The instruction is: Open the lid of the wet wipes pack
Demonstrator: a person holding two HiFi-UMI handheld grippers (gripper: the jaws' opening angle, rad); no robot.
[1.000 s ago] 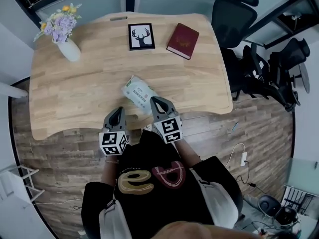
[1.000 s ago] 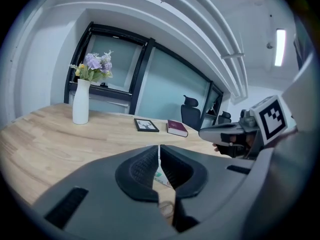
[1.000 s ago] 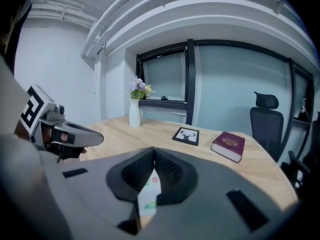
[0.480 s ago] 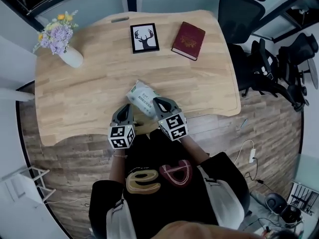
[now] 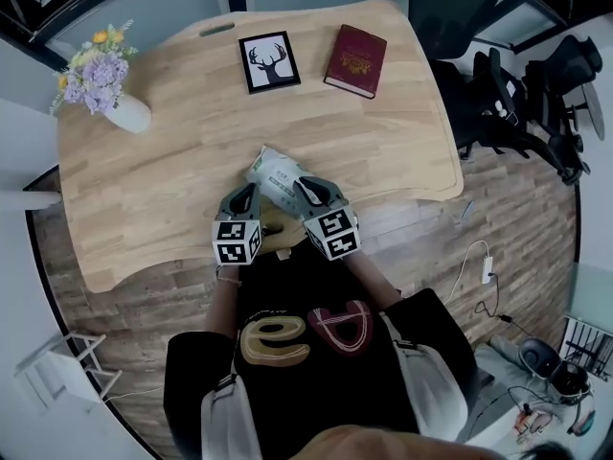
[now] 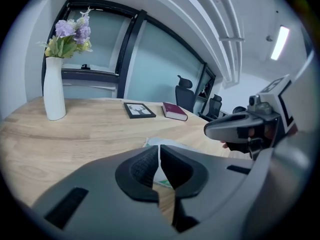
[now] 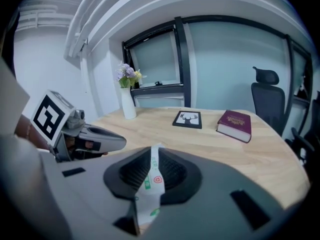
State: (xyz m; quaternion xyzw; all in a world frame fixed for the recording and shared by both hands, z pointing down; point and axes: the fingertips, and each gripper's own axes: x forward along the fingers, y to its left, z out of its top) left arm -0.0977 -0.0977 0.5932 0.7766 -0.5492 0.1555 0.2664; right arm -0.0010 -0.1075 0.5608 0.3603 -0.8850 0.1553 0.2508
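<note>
On the head view the pack lies on the table near its front edge, just ahead of me, with the left gripper at its near left corner and the right gripper at its near right end. I can't make out the lid from here. I judge the pack to be light and soft, a slick film pouch that will sag and slide if pulled at one end. So I would pin it by a sealed edge and lift only the stiff lid tab on its top face. In the left gripper view the jaws are all but together, leaving a thin slit. The white pack shows just beyond the tips and through that slit, low and close. I cannot tell whether a sliver of film is nipped there. In the right gripper view a thin white strip of the pack, with green print and a red mark, stands upright between the jaws. The jaws are opening, though the pads look close against the strip on both sides. It looks like an end seam, not the lid.
</note>
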